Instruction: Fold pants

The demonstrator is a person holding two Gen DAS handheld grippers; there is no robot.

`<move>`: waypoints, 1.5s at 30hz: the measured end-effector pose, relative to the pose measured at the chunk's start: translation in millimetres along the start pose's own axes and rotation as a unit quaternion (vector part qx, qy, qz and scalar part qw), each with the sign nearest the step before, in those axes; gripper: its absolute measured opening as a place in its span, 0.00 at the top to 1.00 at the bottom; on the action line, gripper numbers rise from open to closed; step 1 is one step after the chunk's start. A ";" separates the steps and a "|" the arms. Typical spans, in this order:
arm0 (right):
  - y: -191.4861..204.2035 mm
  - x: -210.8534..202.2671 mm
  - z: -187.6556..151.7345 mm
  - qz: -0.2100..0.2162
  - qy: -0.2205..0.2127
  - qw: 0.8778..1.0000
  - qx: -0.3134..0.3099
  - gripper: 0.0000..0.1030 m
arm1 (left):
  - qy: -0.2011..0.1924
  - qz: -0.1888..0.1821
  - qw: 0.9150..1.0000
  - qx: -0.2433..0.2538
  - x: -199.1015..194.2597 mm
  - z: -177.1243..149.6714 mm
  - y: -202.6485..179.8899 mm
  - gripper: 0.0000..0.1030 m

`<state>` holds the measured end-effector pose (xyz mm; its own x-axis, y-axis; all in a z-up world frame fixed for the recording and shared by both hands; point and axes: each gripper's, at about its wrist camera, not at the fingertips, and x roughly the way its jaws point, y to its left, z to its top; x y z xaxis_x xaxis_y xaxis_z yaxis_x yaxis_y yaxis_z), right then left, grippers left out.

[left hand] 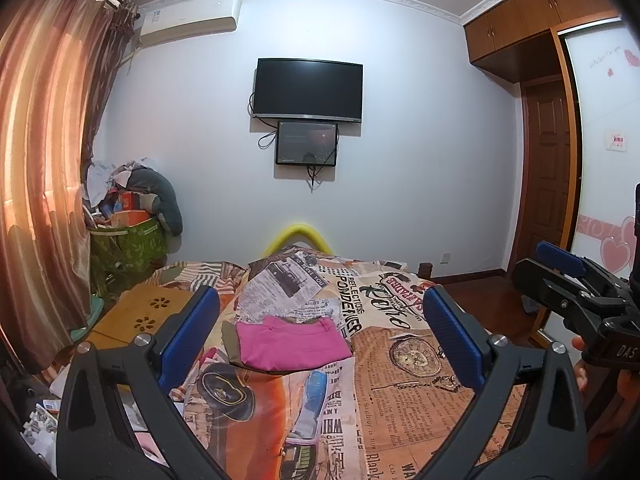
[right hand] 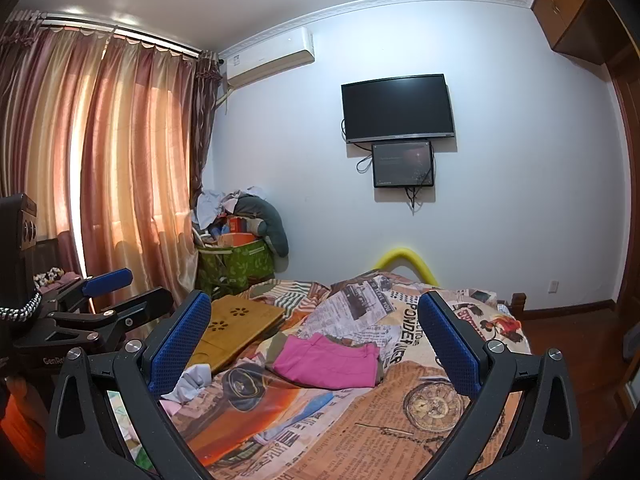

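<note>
I see the pink pants lying folded (a neat rectangle) on the bed; my left gripper and right gripper both gape wide, empty; little seems left.

Pants: folded, pink; an olive garment beneath shows only as an edge strip, type not determinable.

Bed: near end cut off by the bottom edge in both views; left side hidden behind the left gripper's arms.

Right gripper in left wrist view: cut off at the right edge; jaw gap not resolvable there.

Lower screen: lit, its text too small to read.

Bin: contents a jumbled heap, items not identifiable.

Wardrobe: cropped by the fisheye rim.

Wooden board: near corner hidden behind a right-gripper finger.
</note>
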<state>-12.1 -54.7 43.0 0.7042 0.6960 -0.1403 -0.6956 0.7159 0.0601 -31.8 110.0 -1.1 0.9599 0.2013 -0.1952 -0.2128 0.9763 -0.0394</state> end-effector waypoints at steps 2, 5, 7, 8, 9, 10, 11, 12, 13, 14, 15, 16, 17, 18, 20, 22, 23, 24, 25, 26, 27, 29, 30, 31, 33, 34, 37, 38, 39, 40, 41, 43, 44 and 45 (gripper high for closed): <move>-0.2 0.1 1.1 0.000 0.000 1.000 0.001 0.00 | 0.000 -0.001 1.000 0.000 0.0 0.1 0.3 0.00; -0.9 0.1 1.6 0.000 0.000 1.000 0.002 0.00 | 0.001 -0.003 1.000 0.002 0.4 1.0 0.7 0.00; -1.4 -0.6 2.2 0.000 0.000 1.000 0.002 0.00 | 0.002 -0.004 1.000 0.002 0.7 0.8 0.8 0.00; -1.4 0.0 3.0 0.000 0.000 1.000 0.003 0.00 | 0.002 -0.005 1.000 0.001 0.6 0.6 1.0 0.00; -1.7 -0.4 3.5 0.000 -0.001 1.000 0.004 0.00 | 0.002 -0.005 1.000 0.001 0.9 0.7 1.4 0.00; -1.6 0.1 3.7 0.000 -0.001 1.000 0.004 0.00 | 0.003 -0.007 1.000 0.000 1.3 0.8 1.4 0.00; -1.5 0.1 4.0 -0.001 -0.001 1.000 0.004 0.00 | 0.004 -0.008 1.000 0.000 1.5 0.7 1.5 0.00; -1.7 0.0 4.3 -0.001 -0.001 1.000 0.004 0.00 | 0.005 -0.010 1.000 0.001 1.9 0.6 1.3 0.00; -1.9 0.0 4.2 -0.001 -0.001 1.000 0.005 0.00 | 0.004 -0.010 1.000 0.003 1.8 0.3 0.9 0.00; -2.4 -0.3 4.6 -0.001 -0.001 1.000 0.006 0.00 | 0.004 -0.010 1.000 0.004 1.6 0.4 0.9 0.00; -2.1 0.1 4.5 -0.001 -0.001 1.000 0.007 0.00 | 0.004 -0.011 1.000 0.005 1.6 0.5 0.8 0.00; -2.1 0.4 4.9 -0.001 -0.001 1.000 0.007 0.00 | 0.004 -0.011 1.000 0.006 1.5 0.3 0.7 0.00; -1.8 1.1 4.6 -0.001 -0.001 1.000 0.008 0.00 | 0.004 -0.012 1.000 0.007 1.4 0.2 0.5 0.00; -1.9 1.2 4.9 -0.001 -0.001 1.000 0.008 0.00 | 0.004 -0.012 1.000 0.007 1.3 0.3 0.4 0.00; -2.3 1.8 4.9 -0.001 0.000 1.000 0.008 0.00 | 0.007 -0.014 1.000 0.007 1.7 0.3 0.7 0.00; -2.0 1.3 5.2 -0.001 -0.001 1.000 0.008 0.00 | 0.012 -0.020 1.000 0.005 1.8 0.8 0.6 0.00; -2.0 1.5 5.0 -0.001 0.000 1.000 0.008 0.00 | 0.013 -0.021 1.000 0.003 1.6 0.8 1.2 0.00; -1.9 1.5 5.0 -0.001 -0.001 1.000 0.008 0.00 | 0.014 -0.020 1.000 0.002 1.9 1.2 0.6 0.00; -1.9 1.6 5.1 -0.001 -0.001 1.000 0.008 0.00 | 0.014 -0.019 1.000 0.003 1.6 1.1 0.3 0.00; -1.8 1.7 5.0 -0.001 -0.001 1.000 0.008 0.00 | 0.014 -0.019 1.000 0.003 1.6 1.3 0.3 0.00; -1.7 1.9 5.0 -0.001 0.000 1.000 0.008 0.00 | 0.013 -0.018 1.000 0.003 1.4 1.3 0.0 0.00; -1.6 2.0 5.0 -0.001 0.001 1.000 0.008 0.00 | 0.013 -0.018 1.000 0.004 1.0 1.5 -0.3 0.00; -1.0 2.1 5.2 -0.001 0.001 1.000 0.009 0.00 | 0.013 -0.018 1.000 0.004 1.1 1.4 -0.3 0.00; -1.1 2.0 4.8 -0.001 0.001 1.000 0.009 0.00 | 0.012 -0.017 1.000 0.004 1.1 1.4 -0.3 0.00; -0.6 2.7 5.0 0.000 0.002 1.000 0.010 0.00 | 0.011 -0.016 1.000 0.005 0.5 1.5 -0.5 0.00; -0.2 2.6 4.5 0.000 0.003 1.000 0.010 0.00 | 0.011 -0.015 1.000 0.005 0.3 1.5 -0.5 0.00; 1.1 2.7 4.7 0.000 0.003 1.000 0.010 0.00 | 0.011 -0.015 1.000 0.005 0.5 1.9 -1.0 0.00; 1.0 3.1 3.6 0.000 0.004 1.000 0.010 0.00 | 0.011 -0.014 1.000 0.005 0.4 1.9 -1.2 0.00; 1.5 3.6 4.1 0.000 0.005 1.000 0.010 0.00 | 0.011 -0.014 1.000 0.005 0.3 1.9 -1.2 0.00; 1.6 4.4 3.1 0.000 0.005 1.000 0.010 0.00 | 0.011 -0.015 1.000 0.006 0.4 1.9 -1.1 0.00; 1.6 4.8 2.8 0.000 0.005 1.000 0.010 0.00 | 0.011 -0.014 1.000 0.006 0.3 1.9 -1.2 0.00; 1.9 5.1 2.4 0.000 0.006 1.000 0.010 0.00 | 0.009 -0.013 1.000 0.004 0.1 2.0 -1.2 0.00; 2.2 5.8 2.6 0.001 0.007 1.000 0.011 0.00 | 0.009 -0.013 1.000 0.005 -0.7 1.8 -1.1 0.00; 2.2 6.3 2.0 0.001 0.008 1.000 0.011 0.00 | 0.010 -0.013 1.000 0.006 -0.8 1.8 -1.1 0.00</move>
<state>-8.9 -48.7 44.2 0.7008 0.6962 -0.1554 -0.6933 0.7160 0.0816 -32.0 109.0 0.9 0.9614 0.1739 -0.2134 -0.1852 0.9821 -0.0341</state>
